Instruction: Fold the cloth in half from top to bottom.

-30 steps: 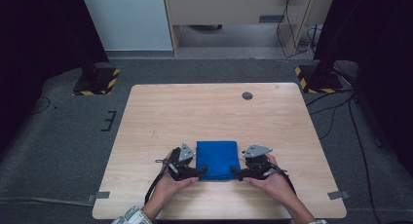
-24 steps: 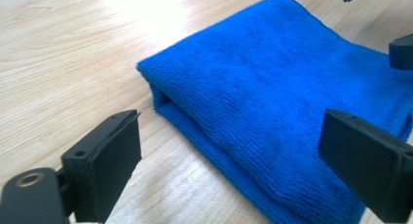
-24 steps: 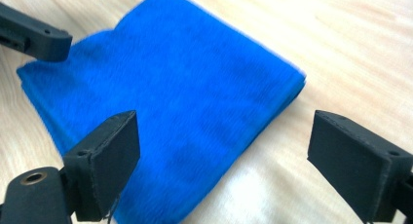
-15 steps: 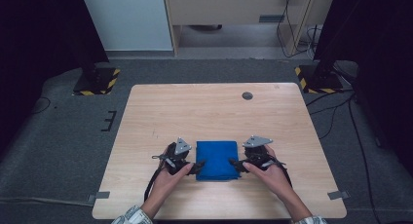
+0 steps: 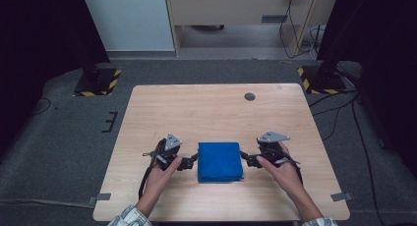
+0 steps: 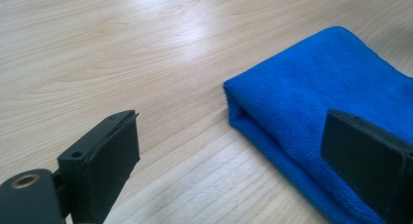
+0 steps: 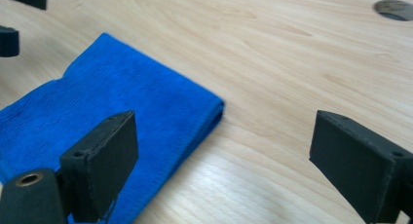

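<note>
A folded blue cloth (image 5: 219, 161) lies flat on the wooden table (image 5: 216, 113), near its front edge. My left gripper (image 5: 188, 162) sits just left of the cloth, open, its jaws wide apart with nothing between them. In the left gripper view the blue cloth (image 6: 321, 117) has its folded corner ahead of the open left gripper (image 6: 243, 165). My right gripper (image 5: 250, 160) is just right of the cloth, also open and empty. The right gripper view shows the blue cloth (image 7: 112, 117) to the left, with its corner between the spread jaws of the right gripper (image 7: 224, 160).
A small round dark hole (image 5: 250, 96) sits near the table's far edge, seen too as the hole (image 7: 394, 9) in the right gripper view. Bare wood stretches beyond the cloth. Stands with yellow-black bases (image 5: 98, 81) flank the table on the grey floor.
Both grippers have let go of the cloth's near edge and drawn outward to its left and right sides. The cloth now lies flat and still.
</note>
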